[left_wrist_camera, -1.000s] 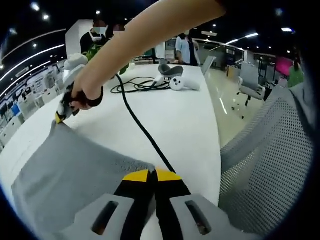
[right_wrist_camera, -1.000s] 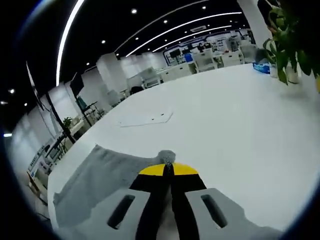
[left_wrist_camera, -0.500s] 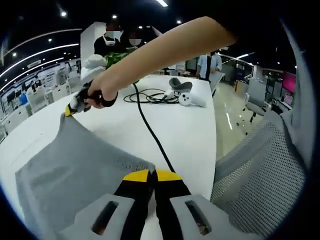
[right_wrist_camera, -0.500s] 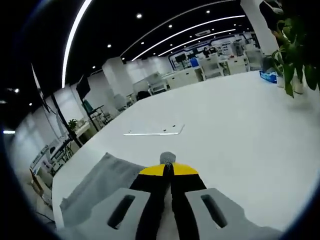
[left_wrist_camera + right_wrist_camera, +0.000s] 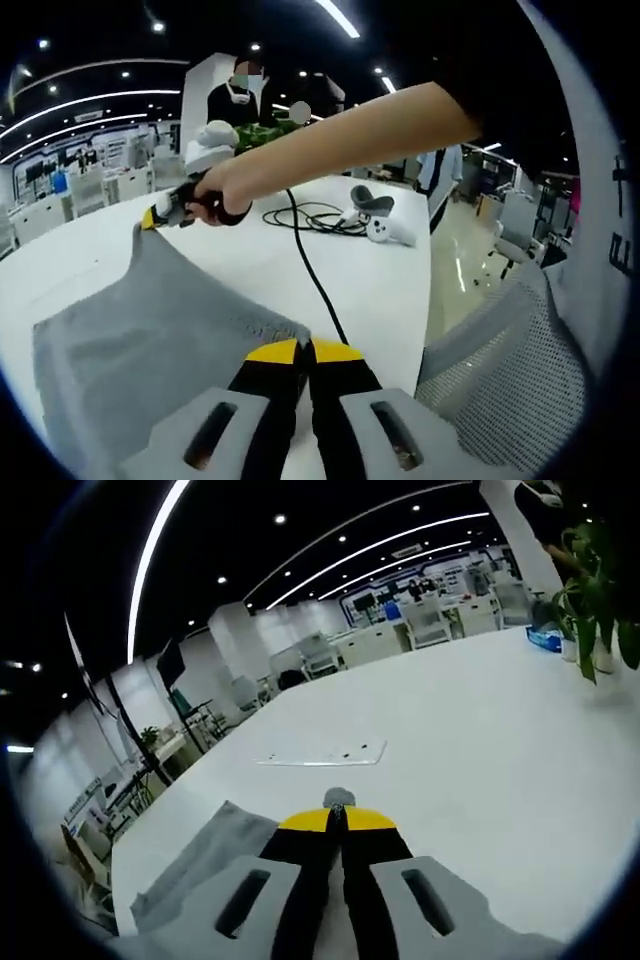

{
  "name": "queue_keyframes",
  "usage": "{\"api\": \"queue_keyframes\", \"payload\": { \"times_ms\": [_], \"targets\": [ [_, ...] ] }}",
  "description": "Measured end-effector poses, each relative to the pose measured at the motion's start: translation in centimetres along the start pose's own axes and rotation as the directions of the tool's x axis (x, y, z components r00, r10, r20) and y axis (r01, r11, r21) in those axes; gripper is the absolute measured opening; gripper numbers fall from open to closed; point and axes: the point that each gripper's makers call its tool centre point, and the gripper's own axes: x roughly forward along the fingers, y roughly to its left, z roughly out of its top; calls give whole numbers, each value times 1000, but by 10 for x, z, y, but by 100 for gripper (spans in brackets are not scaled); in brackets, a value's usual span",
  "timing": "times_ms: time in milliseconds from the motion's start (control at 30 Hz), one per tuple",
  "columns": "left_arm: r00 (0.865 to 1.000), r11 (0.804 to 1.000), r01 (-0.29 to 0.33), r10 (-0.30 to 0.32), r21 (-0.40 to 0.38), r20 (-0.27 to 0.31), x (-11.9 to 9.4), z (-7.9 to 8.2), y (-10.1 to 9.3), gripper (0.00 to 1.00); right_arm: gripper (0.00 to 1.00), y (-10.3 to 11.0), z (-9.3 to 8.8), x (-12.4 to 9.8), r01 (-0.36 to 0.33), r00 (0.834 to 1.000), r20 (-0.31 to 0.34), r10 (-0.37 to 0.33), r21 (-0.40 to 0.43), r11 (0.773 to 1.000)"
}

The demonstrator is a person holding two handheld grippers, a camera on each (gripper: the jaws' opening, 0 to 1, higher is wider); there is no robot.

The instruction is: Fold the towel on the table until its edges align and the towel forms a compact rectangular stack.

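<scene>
- Broadly, a wide white bench (image 5: 370,280) carries everything; it stands in a large open office with dark ceilings, strip lights and rows of desks far back.
- The grey terry towel (image 5: 140,330) lies on the bench's near part, two of its corners raised off the surface.
- The left hand-held gripper (image 5: 303,350) has its yellow-tipped jaws clenched on the towel's near corner.
- The right hand-held gripper (image 5: 152,216), seen from the left gripper view under a bare forearm, is pinched onto the far corner; in the right gripper view a tuft of cloth pokes past its closed tips (image 5: 337,820).
- A black cable (image 5: 310,275) runs across the bench beside the towel to a loose coil.
- White handheld controllers (image 5: 385,228) sit near that coil.
- A flat white sheet (image 5: 325,756) lies beyond the towel.
- A green leafy plant (image 5: 590,590) stands at the bench's far side.
- A grey mesh chair back (image 5: 505,360) is alongside the bench edge.
</scene>
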Motion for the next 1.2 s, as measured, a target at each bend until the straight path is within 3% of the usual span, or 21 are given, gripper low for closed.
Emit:
{"api": "queue_keyframes", "payload": {
  "times_ms": [133,367,567,967,1200],
  "targets": [
    [999,997,-41,42,-73,6,-7,1,6,3,0,13,7,5,-22,1000,14,22,1,1000],
    [994,988,-105,109,-114,30,-23,4,17,3,0,27,16,13,-29,999,21,29,-3,1000],
    [989,979,-148,151,-141,6,-40,0,29,3,0,44,21,25,-58,998,25,59,-5,998],
    [967,950,-248,255,-191,12,-85,-3,55,3,0,85,33,38,-106,993,45,106,-16,994],
    [953,931,-297,304,-211,4,-101,-10,65,3,0,106,34,46,-132,990,40,133,-28,991]
  ]
}}
